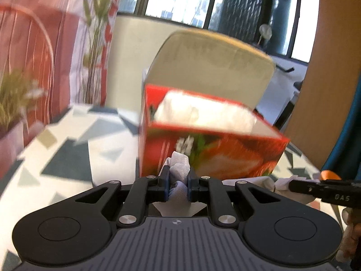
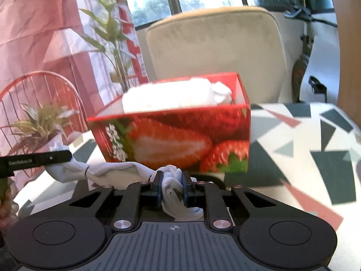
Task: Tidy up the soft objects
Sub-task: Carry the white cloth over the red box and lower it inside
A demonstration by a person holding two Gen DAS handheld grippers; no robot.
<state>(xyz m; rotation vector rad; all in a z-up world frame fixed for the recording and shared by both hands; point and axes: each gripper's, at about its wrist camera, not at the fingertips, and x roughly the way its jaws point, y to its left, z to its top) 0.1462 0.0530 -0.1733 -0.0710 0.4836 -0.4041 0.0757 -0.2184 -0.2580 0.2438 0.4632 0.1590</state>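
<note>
A red strawberry-print box (image 1: 209, 149) stands open on the patterned table, with white soft cloth (image 1: 203, 114) inside; it also shows in the right wrist view (image 2: 178, 137) with its white cloth (image 2: 178, 94). My left gripper (image 1: 177, 178) is shut on one end of a white sock (image 1: 180, 169), just in front of the box. My right gripper (image 2: 172, 186) is shut on the other end of the white sock (image 2: 171, 189), which stretches left (image 2: 108, 171) toward the left gripper's finger (image 2: 38, 160). The right gripper's finger also shows in the left wrist view (image 1: 325, 190).
The table (image 2: 315, 149) has a cloth with grey and pink triangles. A beige chair (image 2: 216, 43) stands behind the box. A potted plant (image 2: 38, 124) and a red wire rack (image 2: 33, 85) are at the left. Windows lie beyond.
</note>
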